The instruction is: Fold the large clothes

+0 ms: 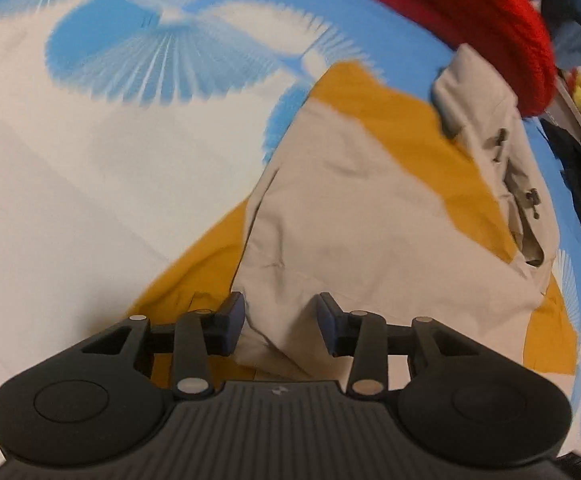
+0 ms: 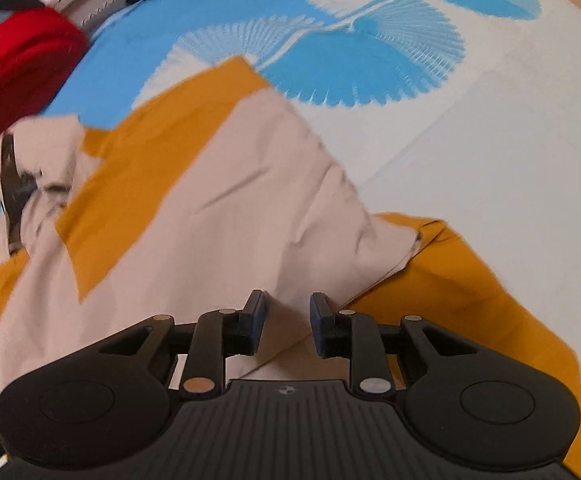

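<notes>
both black gripper bodies fill the bottom of their views. in the left wrist view, the left gripper (image 1: 280, 324) hangs with its jaws spread partway, a raised ridge of the beige-and-mustard jacket (image 1: 354, 208) standing between them; the pads do not seem to press on it. the jacket lies on the bed sheet (image 1: 70, 160), white with a blue fan print, running from lower centre up toward the right, where its collar and toggles sit just under a red knitted garment (image 1: 470, 12) at the top right.

in the right wrist view, the right gripper (image 2: 286, 326) also stands partly spread, over a beige edge that crosses mustard cloth at lower centre; nothing is pinched. the jacket fills the left and middle, the red garment sits at the upper left, and bare sheet is on the right.

judging from this, a fold has been laid and let go. to do it well, both grippers should next take matching points on the near hem, pinch only the top layers, lift evenly and carry the fold toward the collar without dragging the cloth beneath.
</notes>
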Action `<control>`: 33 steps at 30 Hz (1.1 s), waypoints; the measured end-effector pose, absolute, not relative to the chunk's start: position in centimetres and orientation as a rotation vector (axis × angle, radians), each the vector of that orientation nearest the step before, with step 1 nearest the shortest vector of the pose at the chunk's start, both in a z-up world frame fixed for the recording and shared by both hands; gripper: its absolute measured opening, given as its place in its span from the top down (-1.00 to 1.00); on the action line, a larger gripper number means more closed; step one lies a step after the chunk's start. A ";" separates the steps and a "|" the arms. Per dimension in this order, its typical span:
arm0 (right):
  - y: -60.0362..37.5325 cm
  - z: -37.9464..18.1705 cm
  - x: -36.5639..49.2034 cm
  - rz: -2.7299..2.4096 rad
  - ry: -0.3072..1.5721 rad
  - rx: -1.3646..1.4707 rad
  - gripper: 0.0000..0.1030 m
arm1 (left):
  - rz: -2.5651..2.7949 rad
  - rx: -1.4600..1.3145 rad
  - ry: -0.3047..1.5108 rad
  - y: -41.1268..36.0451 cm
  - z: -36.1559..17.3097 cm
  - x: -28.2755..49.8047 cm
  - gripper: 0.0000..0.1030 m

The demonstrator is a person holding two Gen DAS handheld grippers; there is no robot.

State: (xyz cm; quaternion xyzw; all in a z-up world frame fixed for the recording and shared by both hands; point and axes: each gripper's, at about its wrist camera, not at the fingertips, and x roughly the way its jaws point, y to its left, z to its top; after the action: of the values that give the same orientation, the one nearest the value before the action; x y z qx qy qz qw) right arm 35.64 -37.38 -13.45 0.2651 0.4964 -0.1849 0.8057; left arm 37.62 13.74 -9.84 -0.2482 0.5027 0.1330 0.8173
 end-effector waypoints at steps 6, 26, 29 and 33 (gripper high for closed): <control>-36.0 -8.0 34.7 -0.307 0.844 0.393 0.50 | 0.230 -0.380 0.906 11.2 -5.4 37.6 0.10; -35.7 -5.3 32.6 -0.245 0.796 0.154 0.49 | 0.103 -0.087 0.592 4.9 -0.2 35.6 -0.57; -36.1 -5.2 32.5 -0.244 0.791 0.161 0.49 | 0.104 -0.068 0.542 4.0 0.1 35.4 -0.61; -36.5 -5.4 32.6 -0.242 0.795 0.177 0.49 | 0.099 -0.050 0.512 3.1 0.1 35.5 -0.61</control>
State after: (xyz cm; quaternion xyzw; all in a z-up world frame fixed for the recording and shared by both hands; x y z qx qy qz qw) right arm 32.63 -36.52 -5.39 0.0858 0.3859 -0.1175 0.9110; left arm 35.53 3.10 0.09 -0.0246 0.2533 0.0490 0.9658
